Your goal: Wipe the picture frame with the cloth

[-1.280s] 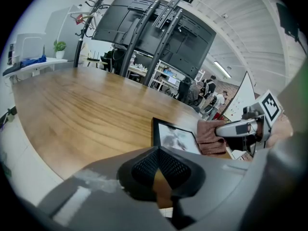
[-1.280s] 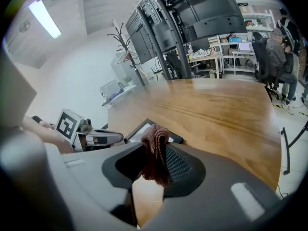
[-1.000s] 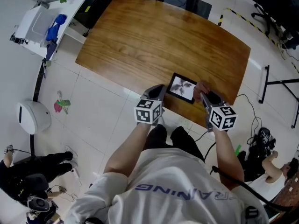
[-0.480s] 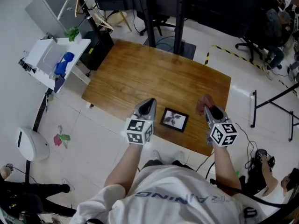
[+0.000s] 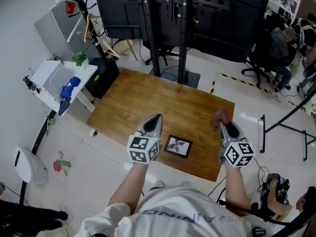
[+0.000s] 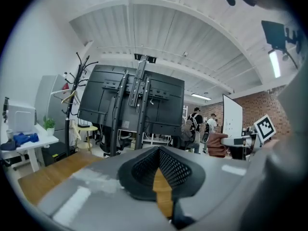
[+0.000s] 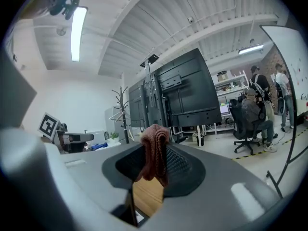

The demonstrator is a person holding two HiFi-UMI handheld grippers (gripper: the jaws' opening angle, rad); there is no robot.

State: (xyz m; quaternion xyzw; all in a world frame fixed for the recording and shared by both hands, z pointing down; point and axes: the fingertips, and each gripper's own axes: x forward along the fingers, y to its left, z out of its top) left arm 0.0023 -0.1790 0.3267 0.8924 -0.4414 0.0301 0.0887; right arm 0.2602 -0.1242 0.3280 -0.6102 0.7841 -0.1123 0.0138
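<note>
The cloth (image 5: 218, 117), a reddish-brown knitted one, is pinched in the closed jaws of the right gripper (image 5: 222, 126), and a fold of it is seen standing up past the fingertips in the right gripper view. The jaws of the left gripper (image 5: 156, 118) are pressed together with nothing between them. The picture frame (image 5: 178, 146) is left lying flat, picture side up, on the wooden table (image 5: 148, 95), between the two pairs of fingers and nearer the left pair, just short of the table's near edge. It is touched by neither gripper, and the cloth is held well clear of it, so no wiping contact is made at this moment. Whether the glass is already clean cannot be judged. The frame's long axis is laid roughly across from left fingers to right fingers, about parallel to the near table edge.
</note>
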